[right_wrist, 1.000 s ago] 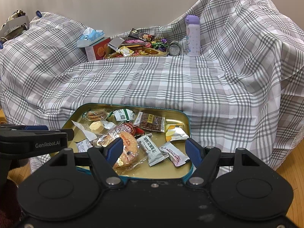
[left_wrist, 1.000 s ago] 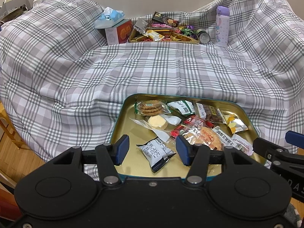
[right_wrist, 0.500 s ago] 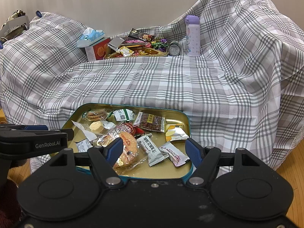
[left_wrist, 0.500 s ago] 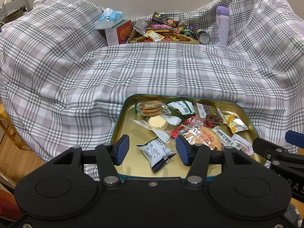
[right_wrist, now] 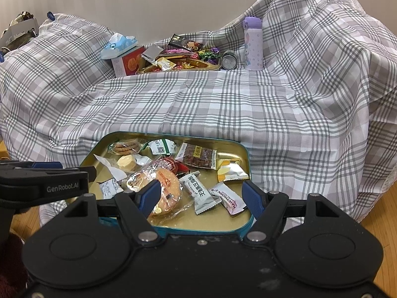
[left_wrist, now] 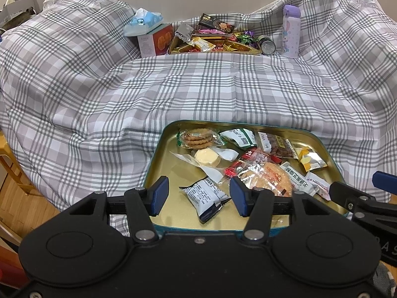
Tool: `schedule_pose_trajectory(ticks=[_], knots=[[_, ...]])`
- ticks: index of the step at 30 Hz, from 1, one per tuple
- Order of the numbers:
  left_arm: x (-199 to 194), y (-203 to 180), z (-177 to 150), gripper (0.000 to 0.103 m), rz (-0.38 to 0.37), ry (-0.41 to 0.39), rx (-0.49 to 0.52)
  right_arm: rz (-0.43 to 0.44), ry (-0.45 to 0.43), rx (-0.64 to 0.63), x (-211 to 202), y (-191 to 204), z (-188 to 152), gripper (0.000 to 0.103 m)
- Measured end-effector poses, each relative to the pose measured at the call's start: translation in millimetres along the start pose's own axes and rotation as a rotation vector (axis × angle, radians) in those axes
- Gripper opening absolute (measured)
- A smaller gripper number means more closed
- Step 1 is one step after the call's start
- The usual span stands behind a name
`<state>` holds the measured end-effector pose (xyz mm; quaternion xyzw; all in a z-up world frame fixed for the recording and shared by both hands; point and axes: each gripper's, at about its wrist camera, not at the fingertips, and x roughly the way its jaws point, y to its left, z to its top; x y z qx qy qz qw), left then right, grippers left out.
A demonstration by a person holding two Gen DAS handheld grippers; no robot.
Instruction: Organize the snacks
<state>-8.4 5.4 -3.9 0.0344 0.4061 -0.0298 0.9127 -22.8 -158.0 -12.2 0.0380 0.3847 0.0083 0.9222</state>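
A gold tin tray [left_wrist: 171, 173] with a teal rim [right_wrist: 244, 149] lies on the checked cloth close in front, holding several wrapped snacks: a cookie pack [left_wrist: 197, 137], a round yellow cake [left_wrist: 207, 156], a large orange cracker pack [right_wrist: 165, 186] and a white packet [left_wrist: 207, 196]. My left gripper [left_wrist: 198, 196] is open and empty above the tray's near left part, with the white packet between its pads. My right gripper [right_wrist: 201, 196] is open and empty above the tray's near edge. A second gold tray [right_wrist: 178, 63] of sweets stands at the back.
At the back stand a tissue box [right_wrist: 124, 54], a small can [right_wrist: 229, 60] and a purple bottle [right_wrist: 253, 43]. The checked cloth [right_wrist: 198, 104] rises high at left and right. Wooden floor [right_wrist: 379, 216] shows at the lower corners.
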Motion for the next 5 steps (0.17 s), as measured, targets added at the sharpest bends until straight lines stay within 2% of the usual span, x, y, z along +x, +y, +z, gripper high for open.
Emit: schedule_pose_trajectory(ticks=[5], knots=[[2.7, -0.2, -0.4, 0.059, 0.019, -0.004, 0.006, 0.004, 0.011, -0.004, 3.1, -1.8, -0.1, 0.074]])
